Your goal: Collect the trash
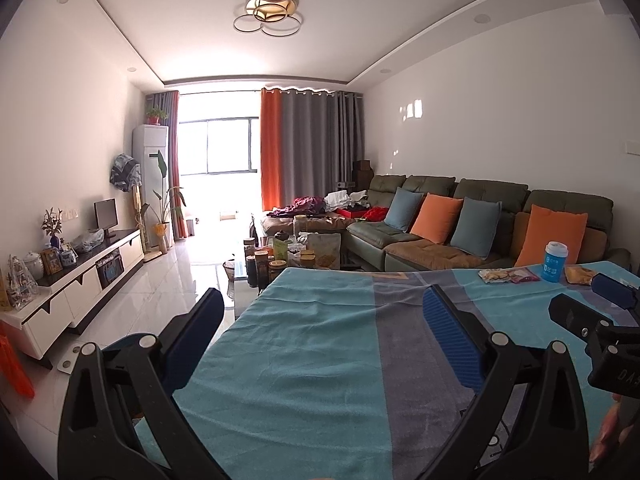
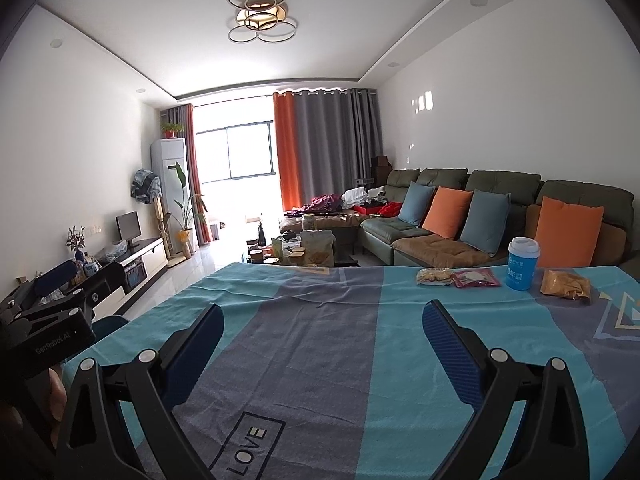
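The right gripper (image 2: 322, 320) hangs over the cloth-covered table (image 2: 304, 352) with its jaws spread wide and nothing between them; the left gripper (image 1: 320, 308) is likewise wide and empty, low over the near left part of the same cloth. The trash lies well ahead and to the right, along the far edge: a clear snack packet (image 2: 435, 276), a red-purple wrapper (image 2: 476, 279) touching it, a blue cup (image 2: 522, 264) with a white lid, and a crumpled orange bag (image 2: 566, 285) beyond it. No bin shows in either view. The right gripper is the nearer one, so it should probably lead, travelling low, tilting down at the flat wrappers and pinching an edge rather than pressing into the cloth. The upright cup looks easy to tip, so approach the wrappers from the side away from it.
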`<act>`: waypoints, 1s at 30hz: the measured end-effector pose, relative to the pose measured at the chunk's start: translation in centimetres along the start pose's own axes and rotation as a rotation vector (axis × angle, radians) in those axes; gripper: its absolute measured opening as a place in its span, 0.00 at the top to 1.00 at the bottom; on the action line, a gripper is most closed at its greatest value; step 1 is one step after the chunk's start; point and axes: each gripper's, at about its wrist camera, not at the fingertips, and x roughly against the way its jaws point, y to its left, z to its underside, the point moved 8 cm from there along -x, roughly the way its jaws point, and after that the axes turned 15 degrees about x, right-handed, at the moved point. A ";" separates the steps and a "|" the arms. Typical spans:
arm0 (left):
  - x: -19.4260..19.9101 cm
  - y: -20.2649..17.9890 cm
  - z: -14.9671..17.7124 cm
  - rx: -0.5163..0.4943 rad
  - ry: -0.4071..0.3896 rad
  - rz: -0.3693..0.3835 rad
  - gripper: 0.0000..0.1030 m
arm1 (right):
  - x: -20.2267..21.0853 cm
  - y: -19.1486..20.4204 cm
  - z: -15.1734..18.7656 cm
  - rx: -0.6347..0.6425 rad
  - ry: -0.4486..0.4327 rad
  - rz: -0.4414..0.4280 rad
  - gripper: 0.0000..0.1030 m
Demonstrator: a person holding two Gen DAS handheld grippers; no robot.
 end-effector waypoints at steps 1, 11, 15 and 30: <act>0.0 -0.1 0.0 -0.001 -0.002 0.001 0.05 | 0.1 0.0 0.0 -0.002 0.000 0.003 0.07; 0.1 -0.5 0.1 -0.010 -0.014 0.001 0.05 | 0.2 -0.3 -0.1 -0.010 -0.008 0.007 0.07; 0.1 -0.5 0.1 -0.007 -0.017 -0.002 0.05 | 0.1 -0.5 -0.1 -0.014 -0.010 0.005 0.07; -0.1 -0.5 0.0 -0.008 -0.020 -0.011 0.05 | 0.1 -0.3 -0.2 -0.014 -0.012 0.007 0.07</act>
